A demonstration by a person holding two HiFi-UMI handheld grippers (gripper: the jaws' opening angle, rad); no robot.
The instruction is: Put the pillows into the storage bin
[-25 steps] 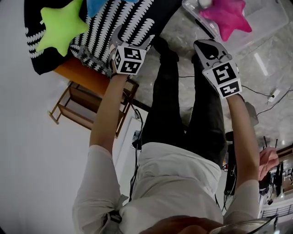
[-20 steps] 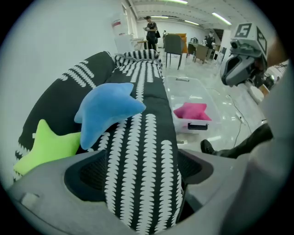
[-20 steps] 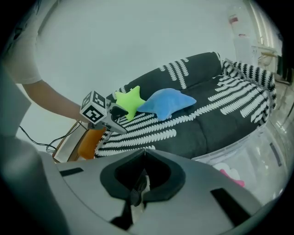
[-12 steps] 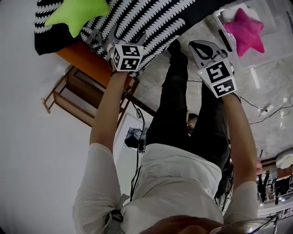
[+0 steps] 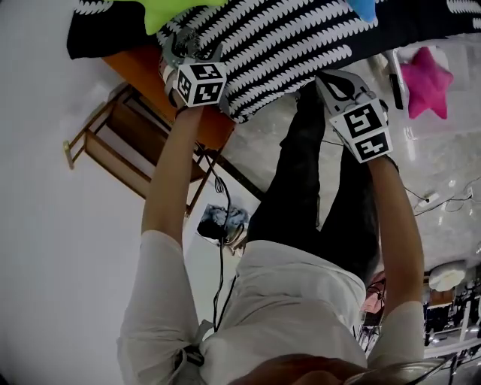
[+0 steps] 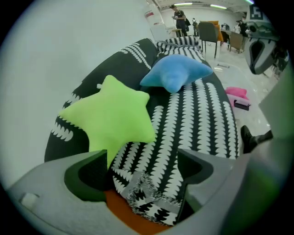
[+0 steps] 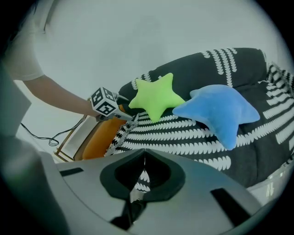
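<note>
A lime-green star pillow [image 6: 110,114] and a blue star pillow [image 6: 177,73] lie on a black-and-white patterned blanket [image 6: 197,119]. My left gripper [image 6: 142,160] is open at the blanket's fringed edge, just short of the green pillow [image 5: 176,7]. In the right gripper view the green pillow [image 7: 156,98] and blue pillow [image 7: 220,110] lie side by side. My right gripper [image 7: 144,153] is shut and empty, hovering in front of the blanket. A pink star pillow [image 5: 427,79] rests in the clear storage bin [image 5: 451,113] on the floor at right.
The blanket covers an orange-cushioned bench [image 5: 146,64] with a wooden frame [image 5: 113,150] against a white wall. Cables [image 5: 218,203] run over the floor near the person's legs [image 5: 301,188]. Chairs and people stand far back in the room.
My left gripper has moved forward to the blanket's edge, closer to the green pillow. The right gripper has drawn away from the bin with the pink pillow and stays shut.
</note>
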